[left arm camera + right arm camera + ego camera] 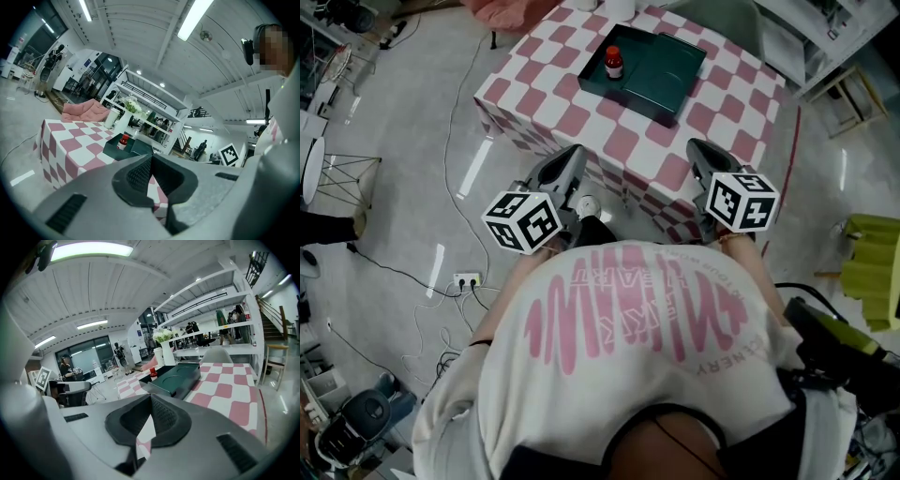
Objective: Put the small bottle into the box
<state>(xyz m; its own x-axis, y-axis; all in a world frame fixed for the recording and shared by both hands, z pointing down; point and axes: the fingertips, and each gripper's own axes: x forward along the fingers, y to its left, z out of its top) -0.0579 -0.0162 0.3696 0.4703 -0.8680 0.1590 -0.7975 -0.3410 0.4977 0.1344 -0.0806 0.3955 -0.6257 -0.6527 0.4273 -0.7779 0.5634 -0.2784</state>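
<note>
Table (546, 98) draped in a pink-and-white checked cloth; white cylinder (621, 7) upright at its far edge; pink cushion (506, 11) on the grey floor beyond; white power strip (467, 279) down left, thin cables (448, 141) across the floor near it; wooden stool (851, 94) and yellow-green plastic object (874, 267) off right; white flowers (132, 105) before white shelving (154, 101).

- You face a table (572, 117) with a pink-and-white checked cloth, standing on the grey floor (412, 169).
- A dark green box (661, 70) lies open on it, toward the far side.
- A white cup (620, 7) stands at the far edge, beyond the box.
</note>
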